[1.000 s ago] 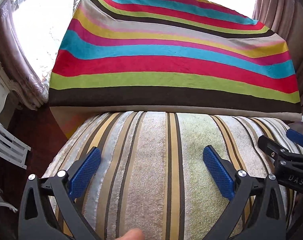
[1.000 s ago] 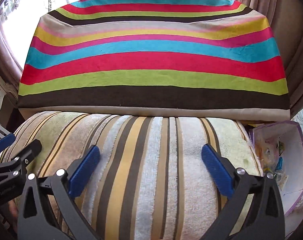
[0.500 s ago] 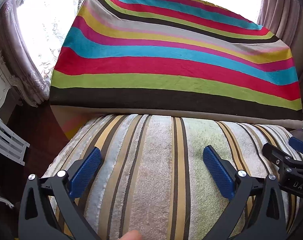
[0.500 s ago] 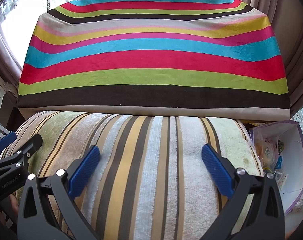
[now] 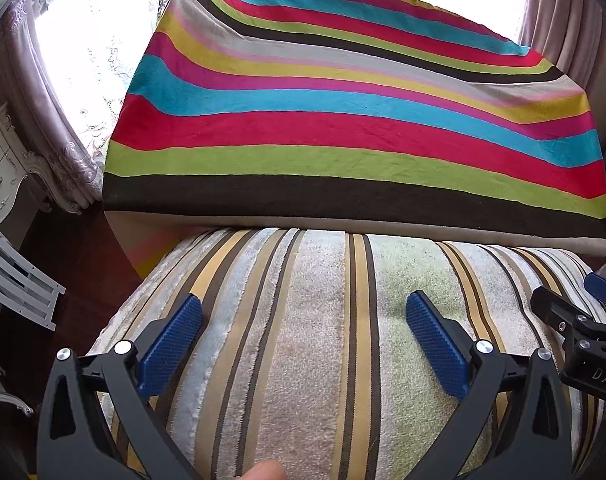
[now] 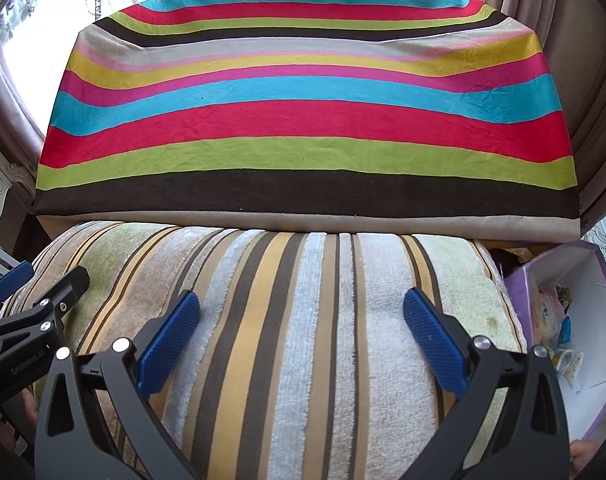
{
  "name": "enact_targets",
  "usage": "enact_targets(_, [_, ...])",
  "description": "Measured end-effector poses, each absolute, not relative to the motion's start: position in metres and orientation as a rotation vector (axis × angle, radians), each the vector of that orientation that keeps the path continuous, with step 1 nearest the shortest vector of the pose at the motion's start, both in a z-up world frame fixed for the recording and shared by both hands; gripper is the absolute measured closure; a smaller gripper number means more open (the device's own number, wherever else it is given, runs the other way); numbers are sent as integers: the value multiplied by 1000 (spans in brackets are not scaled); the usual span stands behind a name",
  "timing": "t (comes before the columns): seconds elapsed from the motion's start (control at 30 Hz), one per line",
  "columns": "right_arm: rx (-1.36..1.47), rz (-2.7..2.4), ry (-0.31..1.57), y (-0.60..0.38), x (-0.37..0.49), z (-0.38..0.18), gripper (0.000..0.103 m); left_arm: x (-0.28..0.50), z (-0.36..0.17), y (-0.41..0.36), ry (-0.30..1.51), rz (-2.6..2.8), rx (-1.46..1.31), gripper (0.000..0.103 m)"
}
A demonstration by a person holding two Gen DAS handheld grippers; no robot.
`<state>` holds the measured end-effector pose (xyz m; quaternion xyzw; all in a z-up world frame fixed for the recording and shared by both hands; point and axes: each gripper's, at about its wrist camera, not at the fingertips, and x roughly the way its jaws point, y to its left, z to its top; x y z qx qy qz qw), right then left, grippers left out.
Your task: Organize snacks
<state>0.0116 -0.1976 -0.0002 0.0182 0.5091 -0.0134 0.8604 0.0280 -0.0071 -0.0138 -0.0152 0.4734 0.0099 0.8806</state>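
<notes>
Both hand-held grippers are hovering released over the striped towel [image 6: 303, 340], the left [image 5: 303, 320] beside the right [image 6: 301, 314], each holding nothing. The snacks [image 6: 559, 328] are sitting in a purple box [image 6: 595, 360] just right of the towel, below the bench [image 6: 303, 120].

Two grippers: left gripper [image 5: 303, 324], right gripper [image 6: 301, 320], each with two blue fingertips. One multicolour striped table cover [image 6: 303, 120]. One striped towel-covered cushion [image 6: 303, 320], directly in front of the table cover. One purple box [image 6: 595, 320], right of the cushion, holding several snack packets [image 6: 559, 332]; exact count indeterminate.
</notes>
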Motion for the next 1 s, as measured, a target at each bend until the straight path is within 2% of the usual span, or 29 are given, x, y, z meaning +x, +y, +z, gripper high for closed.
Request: enact_targets(1.0, [41, -29, 1069, -198, 12, -1, 1, 40, -15, 9, 995, -3, -99, 4])
